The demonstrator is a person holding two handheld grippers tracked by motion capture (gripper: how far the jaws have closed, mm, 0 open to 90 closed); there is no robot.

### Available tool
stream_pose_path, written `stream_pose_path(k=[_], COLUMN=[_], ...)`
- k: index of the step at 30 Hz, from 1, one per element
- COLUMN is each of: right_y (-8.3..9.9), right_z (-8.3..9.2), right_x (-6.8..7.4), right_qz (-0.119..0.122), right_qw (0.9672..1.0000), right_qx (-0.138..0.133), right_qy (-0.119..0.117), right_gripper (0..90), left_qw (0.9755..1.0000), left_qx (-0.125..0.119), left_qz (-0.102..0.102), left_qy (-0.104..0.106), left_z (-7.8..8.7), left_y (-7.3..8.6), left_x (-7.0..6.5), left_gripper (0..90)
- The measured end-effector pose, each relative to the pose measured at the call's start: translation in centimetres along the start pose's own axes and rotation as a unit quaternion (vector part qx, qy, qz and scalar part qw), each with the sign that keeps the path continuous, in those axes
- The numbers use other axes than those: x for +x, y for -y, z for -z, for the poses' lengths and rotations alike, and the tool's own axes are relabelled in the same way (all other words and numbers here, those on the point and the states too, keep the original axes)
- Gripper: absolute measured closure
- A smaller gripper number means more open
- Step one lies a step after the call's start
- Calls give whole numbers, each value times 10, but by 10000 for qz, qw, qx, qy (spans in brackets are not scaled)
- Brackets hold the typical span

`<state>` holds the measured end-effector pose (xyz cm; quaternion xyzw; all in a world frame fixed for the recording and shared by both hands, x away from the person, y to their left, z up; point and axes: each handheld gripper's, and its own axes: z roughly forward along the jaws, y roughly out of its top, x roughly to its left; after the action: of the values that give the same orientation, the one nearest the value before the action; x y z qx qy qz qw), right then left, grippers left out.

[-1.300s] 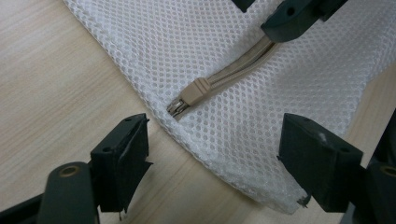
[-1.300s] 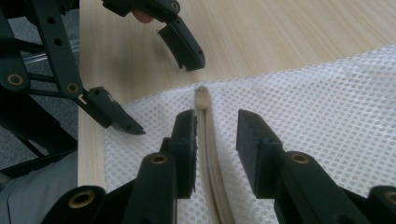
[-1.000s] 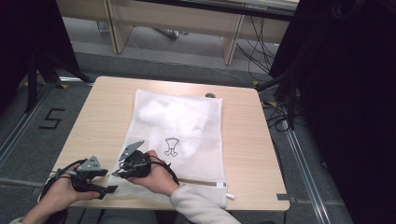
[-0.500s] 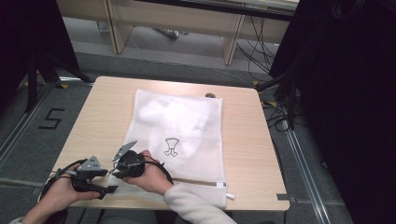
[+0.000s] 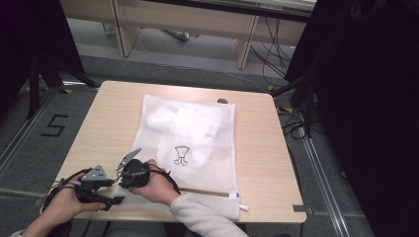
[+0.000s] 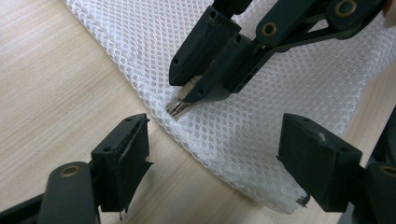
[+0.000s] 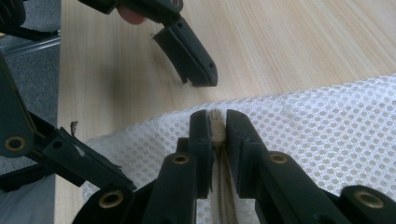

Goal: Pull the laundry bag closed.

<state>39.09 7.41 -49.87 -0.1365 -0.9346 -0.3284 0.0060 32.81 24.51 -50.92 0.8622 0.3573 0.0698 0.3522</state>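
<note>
1. Where the zipper pull [image 7: 215,122] sits at the corner of the white mesh laundry bag [image 5: 190,133], my right gripper [image 7: 215,126] has it pinched; its jaws have just been closing and now press on the small metal tab from both sides, low in the middle of the right gripper view.
2. From the left gripper view, the same pull [image 6: 176,108] pokes out of the tips of my right gripper [image 6: 187,91] just left of centre, right at the bag's [image 6: 289,74] edge.
3. My left gripper [image 6: 215,163] stands spread, one jaw at the lower left over bare wood, the other at the lower right over the bag's corner, pressing on nothing.
4. Seen from the high view, both grippers sit at the lower left of the frame, the left gripper [image 5: 114,193] just beside the right gripper [image 5: 123,168], at the bag's near left corner.
5. The bag lies flat across the middle of the wooden table [image 5: 257,148], with a pale zipper band [image 5: 207,192] along its near edge and a small black outline drawing [image 5: 181,154] on it; I read no lettering there.
6. On the grey floor at the left of the high view a black numeral "5" [image 5: 53,126] is marked.
</note>
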Motion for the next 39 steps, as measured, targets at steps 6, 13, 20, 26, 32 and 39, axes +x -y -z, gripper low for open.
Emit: stream_pose_path(k=[6, 13, 20, 26, 32, 39], right_y=[-2, -6, -6, -5, 0, 1], right_z=[5, 21, 34, 37, 33, 31], right_x=[1, 2, 1, 2, -1, 2], right_qz=[-65, -10, -55, -59, 38, 65], right_qw=[10000, 10000, 9998, 9998, 10000, 9997], right_qx=[-22, -45, -170, -135, 43, 234], right_qy=[-47, 7, -72, -93, 14, 18], right_gripper=[815, 816, 816, 816, 819, 824], left_qw=[10000, 9995, 9960, 9933, 9911, 9912], left_qx=[-16, -142, -323, -388, -428, -458], left_qz=[-89, 259, 737, 935, 1107, 1100], left_qy=[-17, 150, 379, 564, 596, 571], left_z=[1, -1, -5, -7, -5, -4], left_y=[-1, -2, -4, -8, -9, -10], left_x=[1, 2, 4, 6, 7, 4], left_gripper=[248, 308, 490, 684, 819, 846])
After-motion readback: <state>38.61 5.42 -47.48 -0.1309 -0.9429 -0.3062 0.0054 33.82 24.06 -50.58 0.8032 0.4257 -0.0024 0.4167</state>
